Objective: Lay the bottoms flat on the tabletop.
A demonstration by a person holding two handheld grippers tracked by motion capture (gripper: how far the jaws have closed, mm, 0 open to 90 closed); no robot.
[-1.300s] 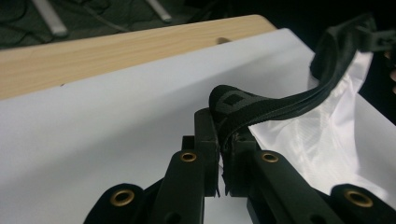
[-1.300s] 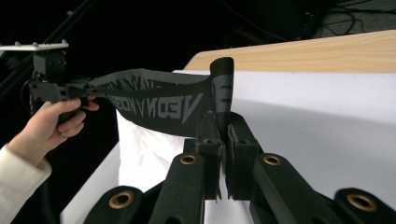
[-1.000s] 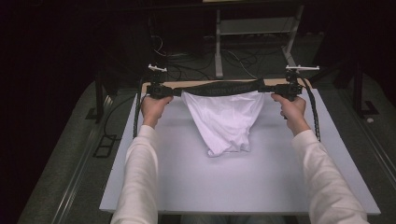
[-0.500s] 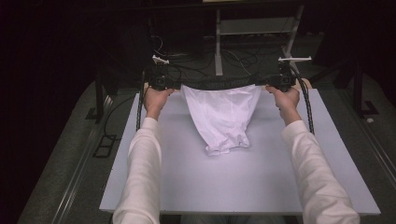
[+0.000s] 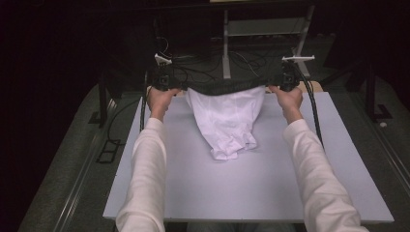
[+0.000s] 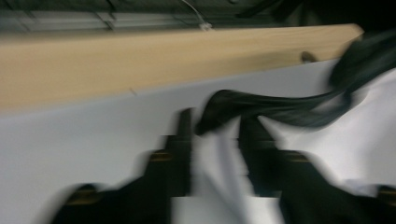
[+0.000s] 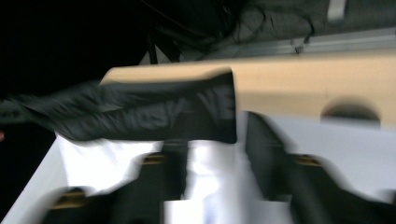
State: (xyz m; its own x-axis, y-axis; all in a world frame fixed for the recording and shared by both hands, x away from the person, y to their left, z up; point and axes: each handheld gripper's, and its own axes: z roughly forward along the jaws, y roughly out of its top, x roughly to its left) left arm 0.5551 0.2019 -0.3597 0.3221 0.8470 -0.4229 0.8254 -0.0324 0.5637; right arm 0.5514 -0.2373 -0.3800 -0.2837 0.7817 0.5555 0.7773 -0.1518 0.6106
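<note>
At the worktop's (image 5: 251, 193) far edge, left gripper (image 5: 162, 81) and right gripper (image 5: 288, 77) have just been opening, jaws apart, waistband (image 5: 225, 87) between them, letting the white garment (image 5: 227, 121) lie flat.

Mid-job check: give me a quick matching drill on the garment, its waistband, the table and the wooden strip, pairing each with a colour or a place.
Things:
1. white garment
2. black waistband
3. table
4. wooden strip

Descriptions:
A. light grey surface under the cloth
B. tan, along the far edge of the table
C. stretched between the left hand-held gripper and the right hand-held gripper
D. lies on the table, narrowing toward the person

Pairs: 1-D, 2-C, 3-A, 4-B
</note>
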